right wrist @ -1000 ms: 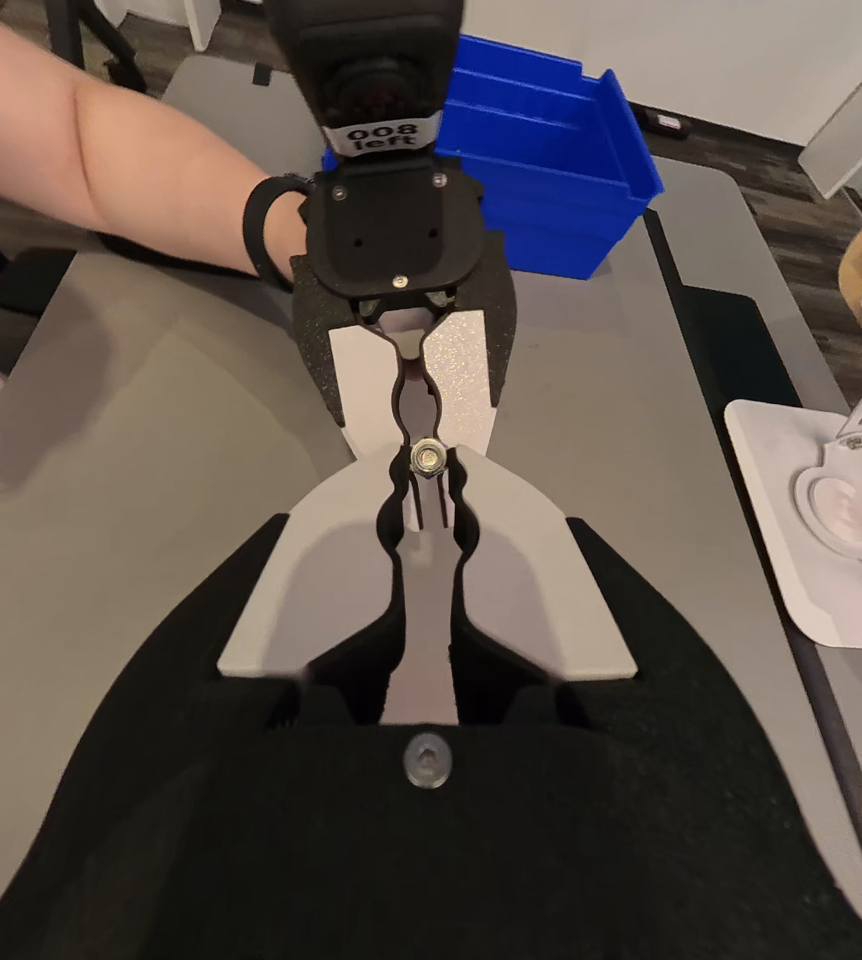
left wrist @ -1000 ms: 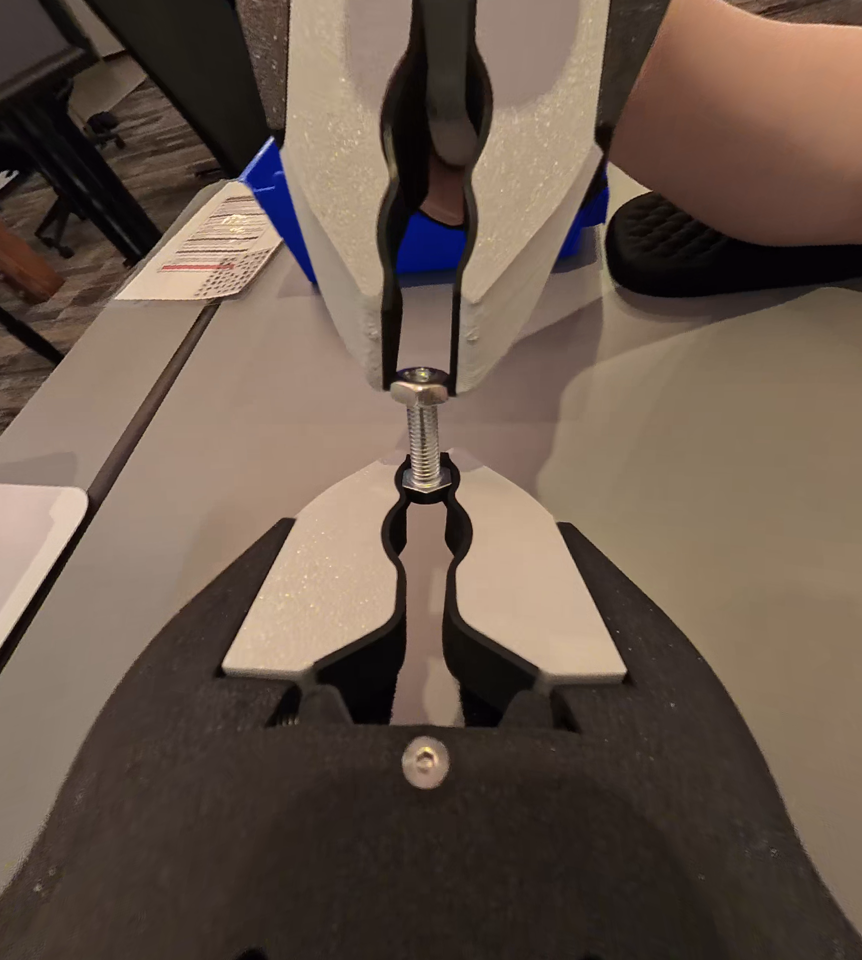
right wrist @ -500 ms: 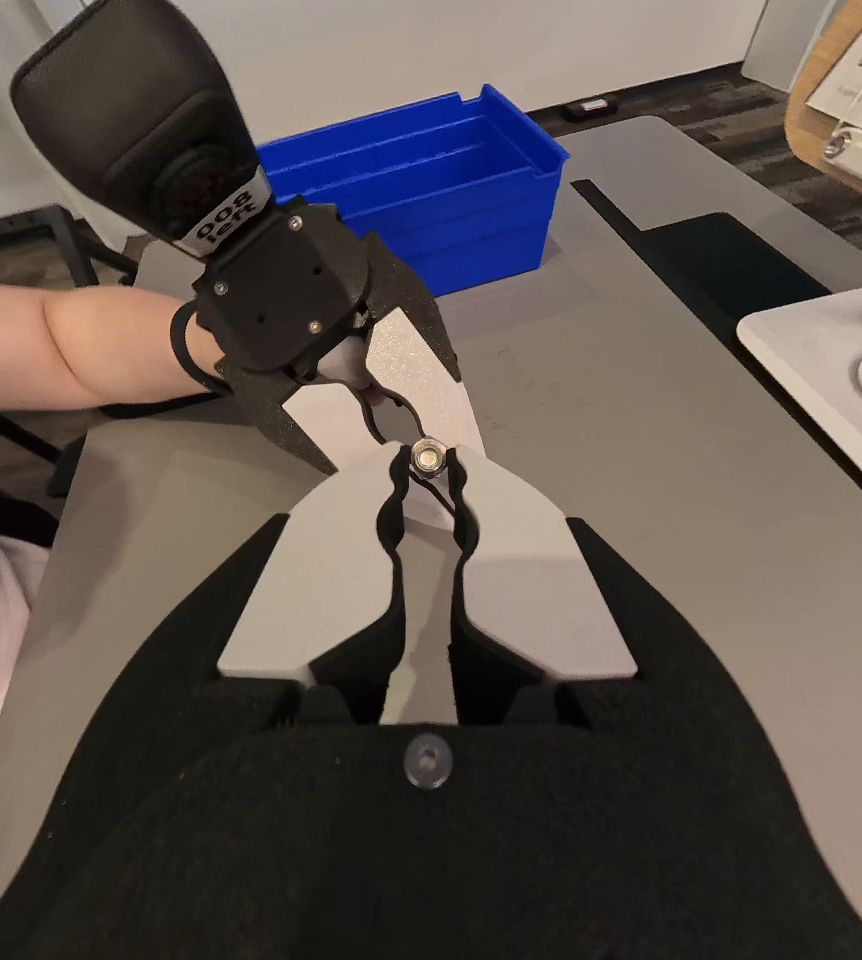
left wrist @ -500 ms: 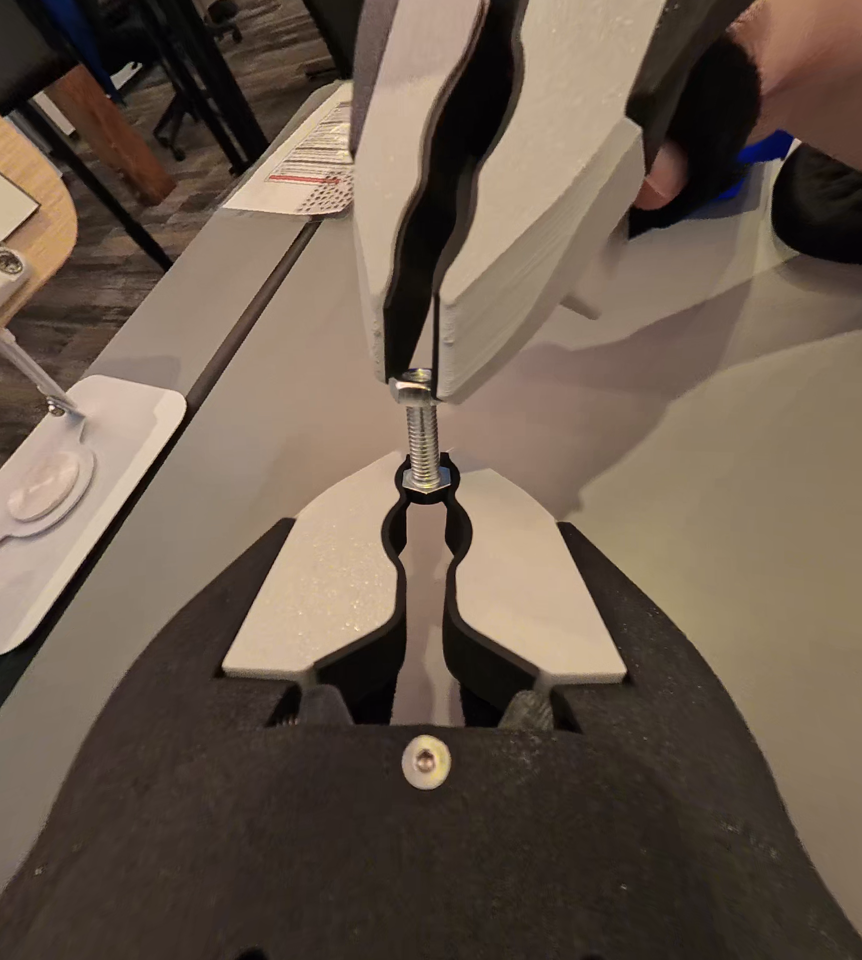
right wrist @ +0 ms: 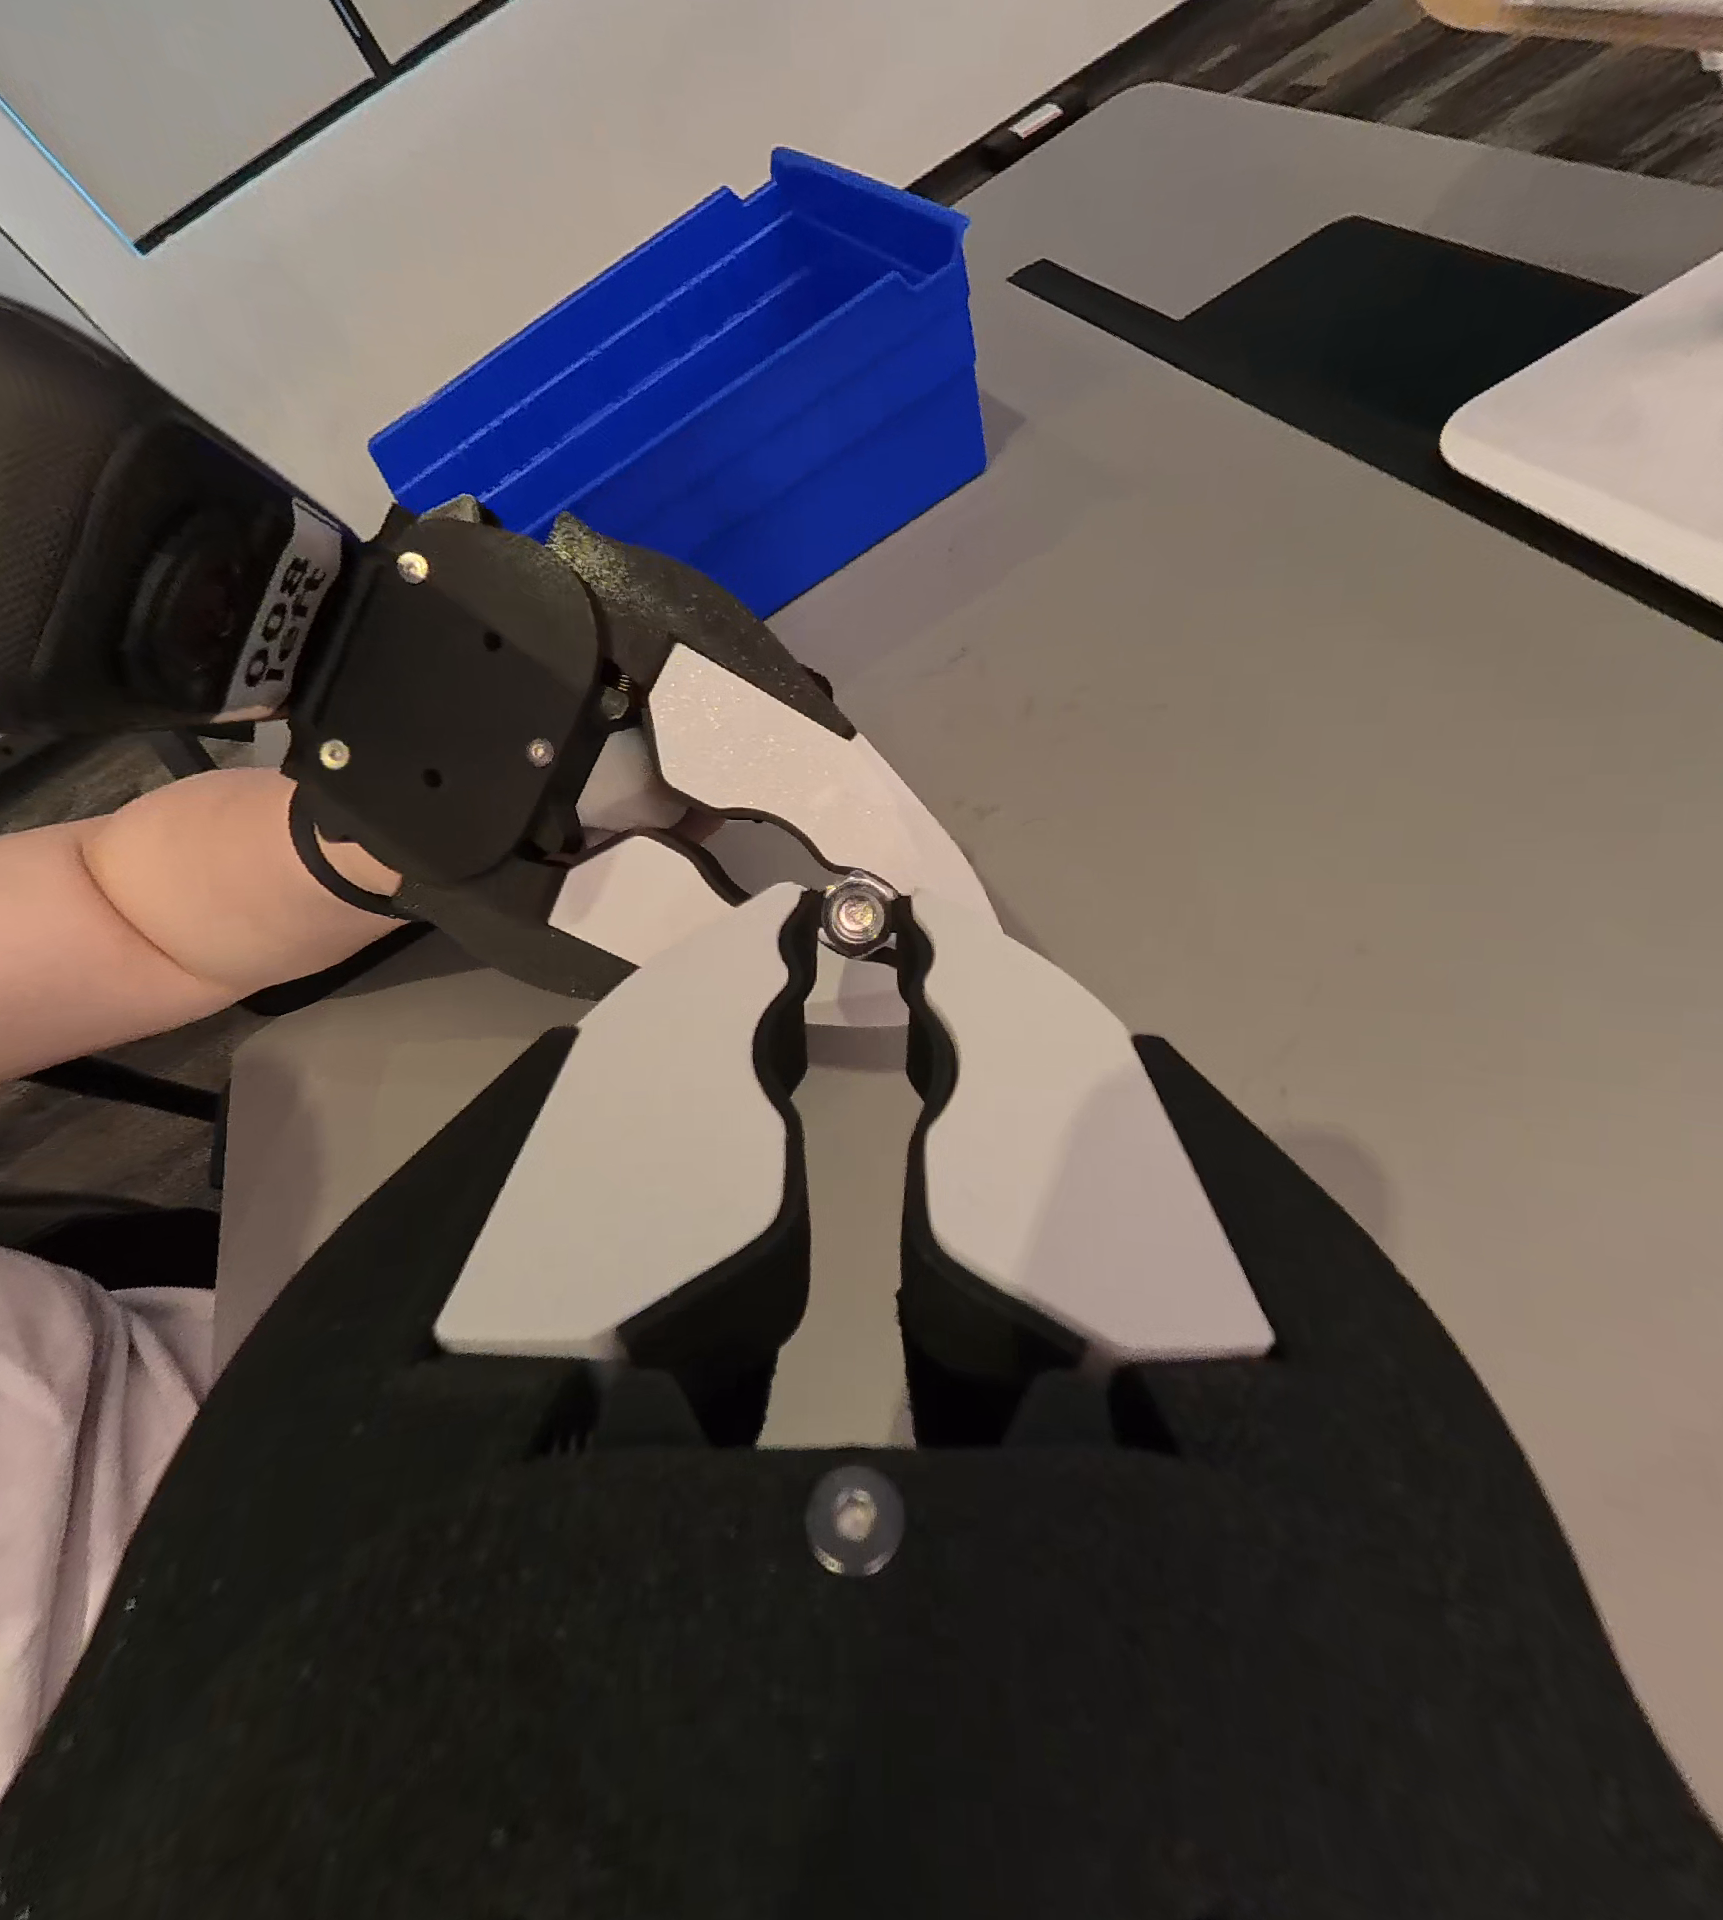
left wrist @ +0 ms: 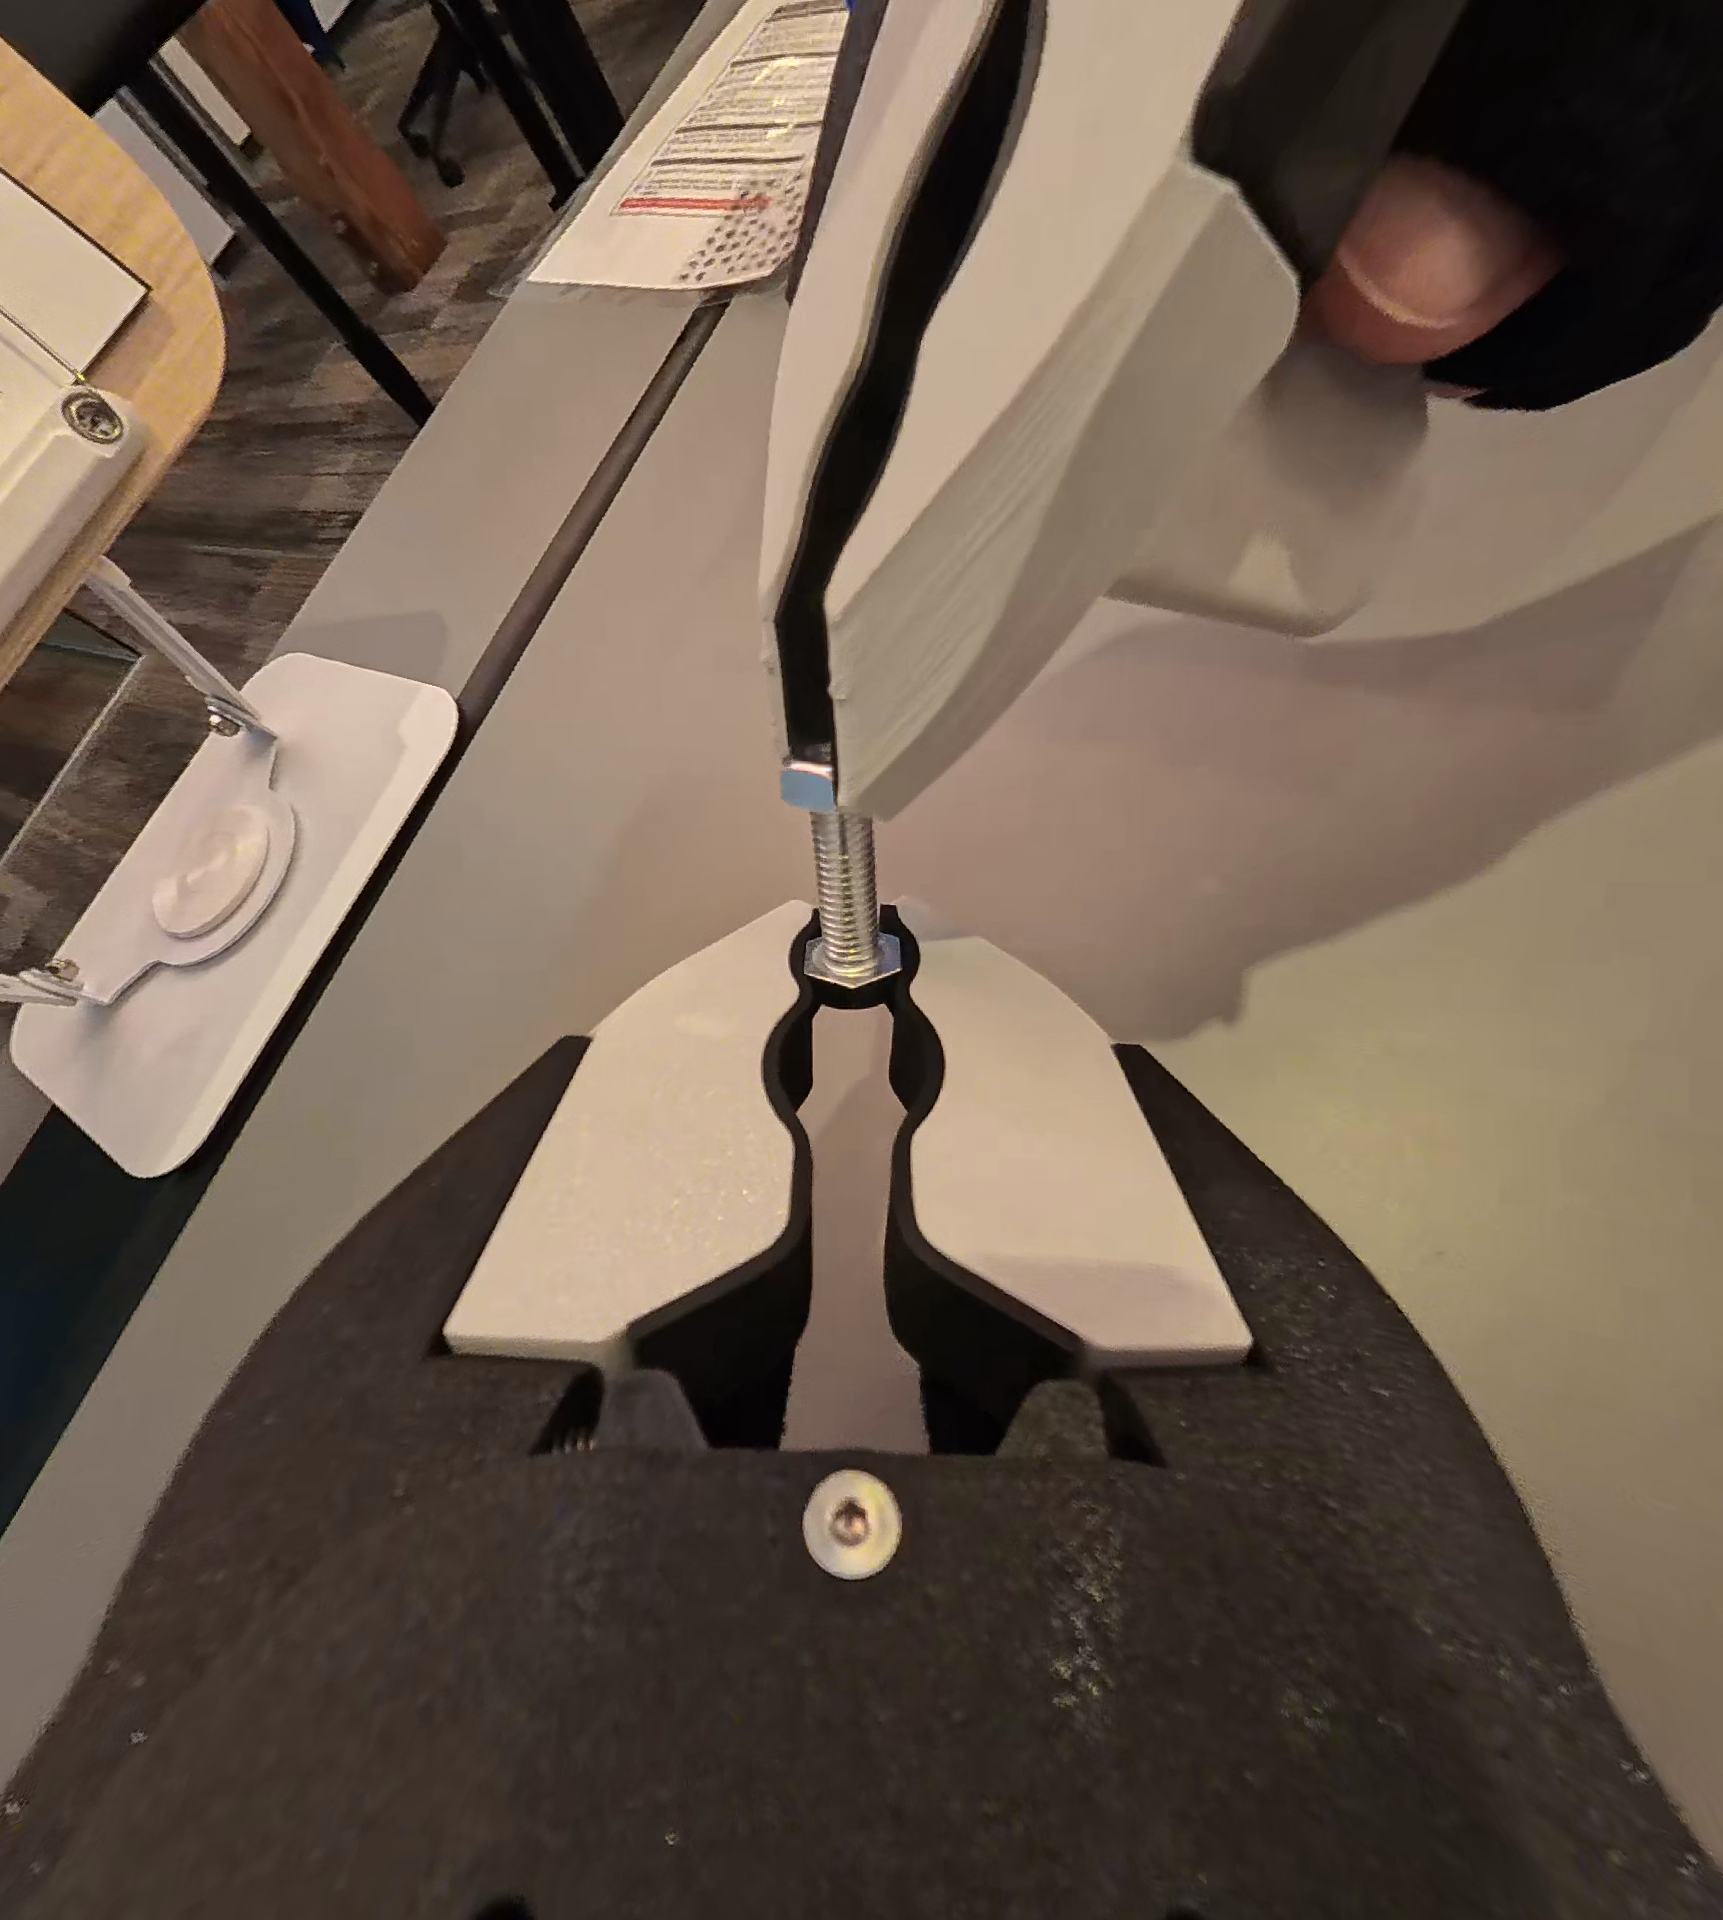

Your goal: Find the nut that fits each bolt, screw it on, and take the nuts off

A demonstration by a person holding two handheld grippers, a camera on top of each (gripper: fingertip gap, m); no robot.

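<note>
- Bolt [left wrist: 841, 878] sits mid-frame in the left wrist view, spanning both tools: we read this as one end held fixed while the other turns.
- Left gripper [left wrist: 852, 961] is clenched on the nut [left wrist: 852, 958].
- Right gripper [left wrist: 807, 779], descending from the upper right, pinches the bolt's head.
- In the right wrist view we see the left gripper rolled sideways, entering from the left of the frame.

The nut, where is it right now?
In the left wrist view the nut sits low on the bolt, clamped at the left gripper tips, while the right gripper pinches the bolt head above the grey table.
</note>
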